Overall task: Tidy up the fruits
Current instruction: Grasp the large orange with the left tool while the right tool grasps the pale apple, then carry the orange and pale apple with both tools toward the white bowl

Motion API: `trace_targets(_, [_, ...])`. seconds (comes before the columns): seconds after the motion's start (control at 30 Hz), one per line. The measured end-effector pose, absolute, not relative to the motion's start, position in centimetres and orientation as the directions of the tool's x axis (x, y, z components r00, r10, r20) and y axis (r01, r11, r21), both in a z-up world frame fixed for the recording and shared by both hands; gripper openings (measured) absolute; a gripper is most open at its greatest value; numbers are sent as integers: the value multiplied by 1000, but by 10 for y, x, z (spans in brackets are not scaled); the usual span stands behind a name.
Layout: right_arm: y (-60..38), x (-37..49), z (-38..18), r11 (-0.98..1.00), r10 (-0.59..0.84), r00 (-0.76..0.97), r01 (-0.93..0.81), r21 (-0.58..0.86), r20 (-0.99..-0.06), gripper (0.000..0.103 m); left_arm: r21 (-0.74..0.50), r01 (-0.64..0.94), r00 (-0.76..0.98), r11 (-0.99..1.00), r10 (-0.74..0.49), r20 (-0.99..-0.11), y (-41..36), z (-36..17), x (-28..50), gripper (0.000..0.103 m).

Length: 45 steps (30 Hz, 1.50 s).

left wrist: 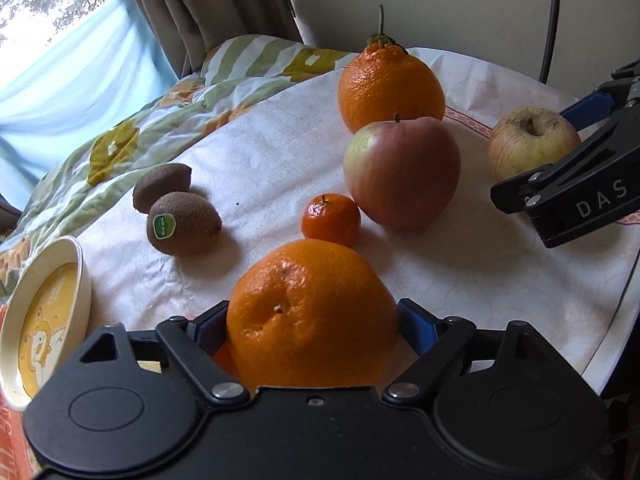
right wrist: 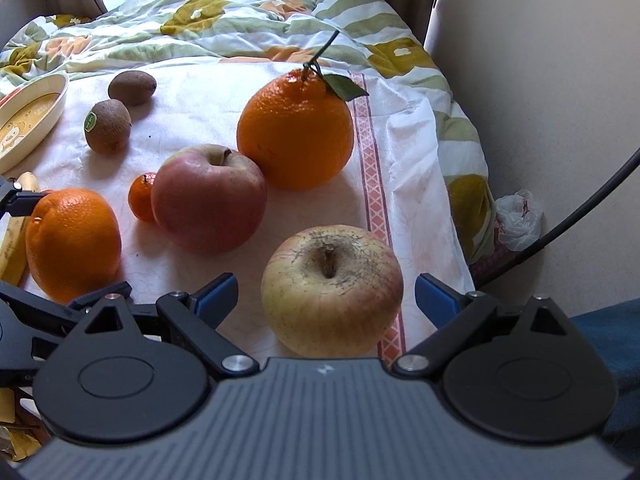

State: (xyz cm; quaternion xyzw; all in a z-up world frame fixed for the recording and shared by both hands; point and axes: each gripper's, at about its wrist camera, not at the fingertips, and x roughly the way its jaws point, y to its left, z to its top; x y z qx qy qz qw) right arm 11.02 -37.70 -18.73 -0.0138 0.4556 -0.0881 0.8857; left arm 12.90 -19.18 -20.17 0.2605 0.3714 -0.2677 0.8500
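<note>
Grasp step in hand: left gripper (left wrist: 312, 320), jaws wide, brackets the near orange (left wrist: 312, 312) without a confirmed grip, right gripper (right wrist: 326, 292) stands open around the yellowish apple (right wrist: 332, 288) at near right; both need closing before lifting.

A white cloth (right wrist: 224, 92) covers the surface, with a flowered quilt (right wrist: 200, 28) behind it. On the cloth lie two kiwis (right wrist: 108, 130), two large oranges (right wrist: 295, 132), a small mandarin (left wrist: 331, 222), two apples (right wrist: 209, 198) and a shallow bowl (left wrist: 48, 312) at its left edge.
</note>
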Motion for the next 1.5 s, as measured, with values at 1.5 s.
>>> trace_targets(1.5, [-358, 123, -106, 997, -72, 684, 31, -70, -726, 90, 212, 520, 700, 827, -271, -660, -166, -111, 139, 83])
